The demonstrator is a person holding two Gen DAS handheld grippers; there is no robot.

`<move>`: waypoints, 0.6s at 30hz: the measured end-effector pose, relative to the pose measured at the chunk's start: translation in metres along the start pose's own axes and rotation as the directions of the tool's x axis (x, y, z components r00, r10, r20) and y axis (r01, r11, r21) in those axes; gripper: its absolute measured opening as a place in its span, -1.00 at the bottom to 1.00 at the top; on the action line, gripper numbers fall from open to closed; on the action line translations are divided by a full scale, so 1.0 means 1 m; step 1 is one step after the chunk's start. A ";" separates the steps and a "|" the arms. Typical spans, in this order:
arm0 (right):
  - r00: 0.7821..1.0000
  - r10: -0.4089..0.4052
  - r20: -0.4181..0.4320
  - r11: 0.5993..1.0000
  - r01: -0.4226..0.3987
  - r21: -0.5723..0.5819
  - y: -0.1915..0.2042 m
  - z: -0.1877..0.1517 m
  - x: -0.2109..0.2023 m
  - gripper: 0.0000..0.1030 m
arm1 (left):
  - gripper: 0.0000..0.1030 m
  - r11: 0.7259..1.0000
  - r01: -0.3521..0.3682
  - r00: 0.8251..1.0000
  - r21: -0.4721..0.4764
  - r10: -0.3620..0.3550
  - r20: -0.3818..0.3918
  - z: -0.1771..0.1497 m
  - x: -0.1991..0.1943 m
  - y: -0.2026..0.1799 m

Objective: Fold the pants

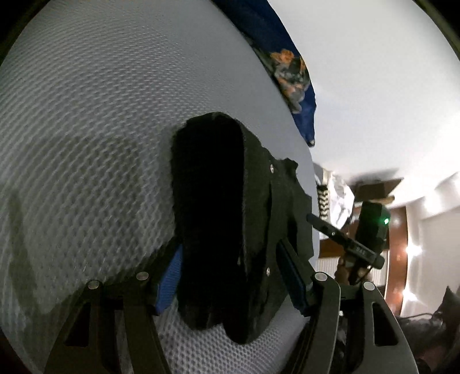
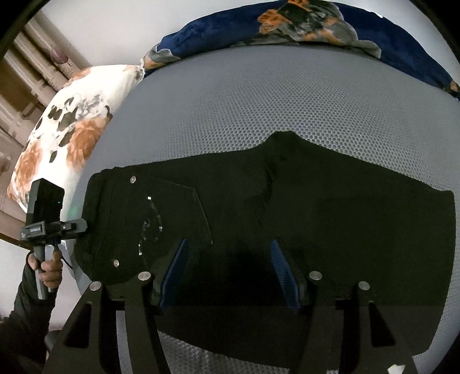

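The black pants (image 2: pixel 316 215) lie across the grey mesh mattress (image 2: pixel 244 109), waist with rivets and a pocket to the left, legs to the right. My right gripper (image 2: pixel 231 274) hangs over their near edge, open, its blue pads (image 2: pixel 178 270) apart and not pressing the cloth. In the left wrist view the pants (image 1: pixel 210 201) are seen end-on from the waist. My left gripper (image 1: pixel 231 280) is open, with the waist end between its fingers. In the right wrist view, the left gripper (image 2: pixel 77 225) sits at the waistband's edge, held by a hand (image 2: pixel 49 270).
A dark blue floral blanket (image 2: pixel 316 23) lies along the mattress's far edge, and a white floral pillow (image 2: pixel 72 120) at the far left. The mattress edge drops off beside the waist end. Wooden furniture (image 1: pixel 396 259) and a white wall stand beyond.
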State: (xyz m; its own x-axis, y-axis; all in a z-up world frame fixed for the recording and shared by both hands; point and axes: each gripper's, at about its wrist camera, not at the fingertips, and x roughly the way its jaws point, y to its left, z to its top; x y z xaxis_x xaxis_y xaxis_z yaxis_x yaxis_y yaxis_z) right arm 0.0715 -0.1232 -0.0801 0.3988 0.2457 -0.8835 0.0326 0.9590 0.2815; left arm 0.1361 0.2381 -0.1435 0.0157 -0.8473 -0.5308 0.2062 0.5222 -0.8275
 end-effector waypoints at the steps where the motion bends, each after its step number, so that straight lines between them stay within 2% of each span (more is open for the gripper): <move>1: 1.000 -0.001 0.000 1.000 0.001 0.001 0.000 0.001 0.001 0.12 | 0.25 1.000 0.001 1.000 0.013 -0.001 -0.007 0.003 0.003 -0.002; 4: 1.000 0.003 0.007 1.000 -0.003 0.007 0.000 0.002 0.000 0.12 | 0.25 0.999 0.011 1.000 0.042 -0.010 -0.017 0.014 0.016 -0.009; 9: 0.999 0.009 0.035 0.999 -0.011 0.040 -0.009 0.001 -0.006 0.13 | 0.23 0.998 -0.042 0.999 0.047 0.042 -0.004 0.023 0.029 -0.018; 11: 0.999 0.010 0.047 0.998 -0.013 0.053 -0.015 0.002 -0.009 0.13 | -0.03 0.994 -0.097 0.995 0.041 0.096 0.019 0.020 0.030 -0.021; 12: 0.998 0.013 0.058 0.998 -0.016 0.063 -0.019 0.001 -0.012 0.13 | -0.28 0.988 -0.151 0.988 0.019 0.150 0.030 0.017 0.030 -0.022; 16: 0.996 0.025 0.081 0.996 -0.032 0.087 -0.032 0.000 -0.020 0.13 | -0.41 0.978 -0.206 0.977 -0.012 0.206 0.053 0.012 0.026 -0.036; 18: 0.995 0.031 0.098 0.995 -0.040 0.091 -0.037 -0.002 -0.026 0.13 | -0.46 0.977 -0.212 0.975 -0.017 0.213 0.068 0.012 0.024 -0.049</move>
State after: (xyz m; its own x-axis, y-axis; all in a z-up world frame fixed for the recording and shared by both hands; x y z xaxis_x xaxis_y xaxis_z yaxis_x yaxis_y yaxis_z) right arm 0.0578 -0.1650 -0.0689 0.4873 0.2605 -0.8335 0.1002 0.9315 0.3496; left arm 0.1382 0.1911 -0.1131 0.1260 -0.7214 -0.6809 0.1816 0.6916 -0.6991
